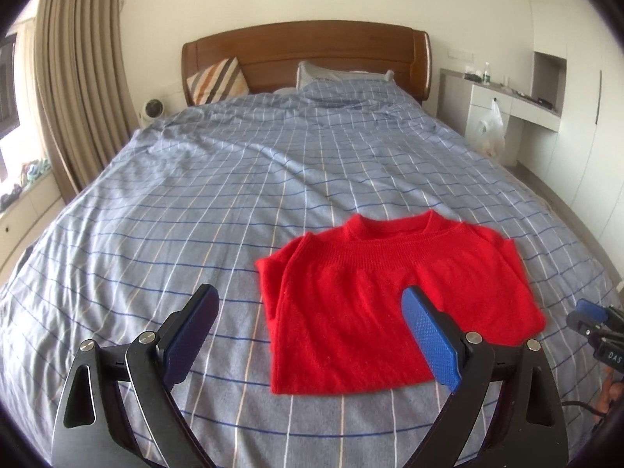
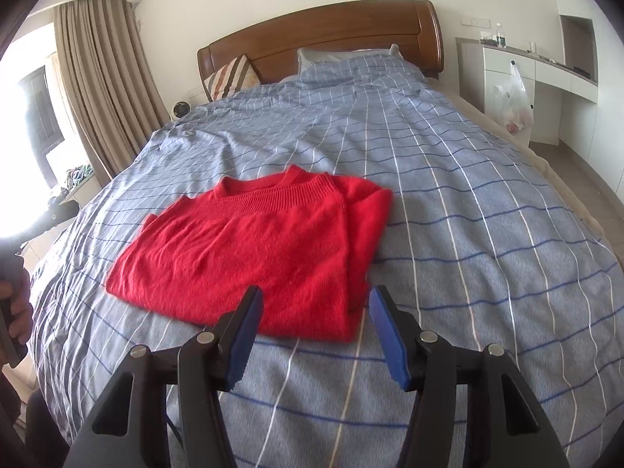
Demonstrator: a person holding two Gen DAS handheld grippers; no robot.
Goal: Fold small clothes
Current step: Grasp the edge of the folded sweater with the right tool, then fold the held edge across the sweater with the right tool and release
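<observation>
A small red knitted sweater lies folded into a rough rectangle on the blue checked bed cover, its collar toward the headboard. My left gripper hangs above the sweater's near left edge, jaws wide open, nothing between the blue pads. In the right wrist view the same sweater lies ahead and left. My right gripper hovers over its near right corner, jaws partly open, with no cloth in them. The right gripper's tip shows at the far right of the left wrist view.
The bed cover stretches to a wooden headboard with a striped cushion and a pillow. A white desk with a hanging plastic bag stands to the right. Curtains and a window sill line the left. A hand shows at the left edge.
</observation>
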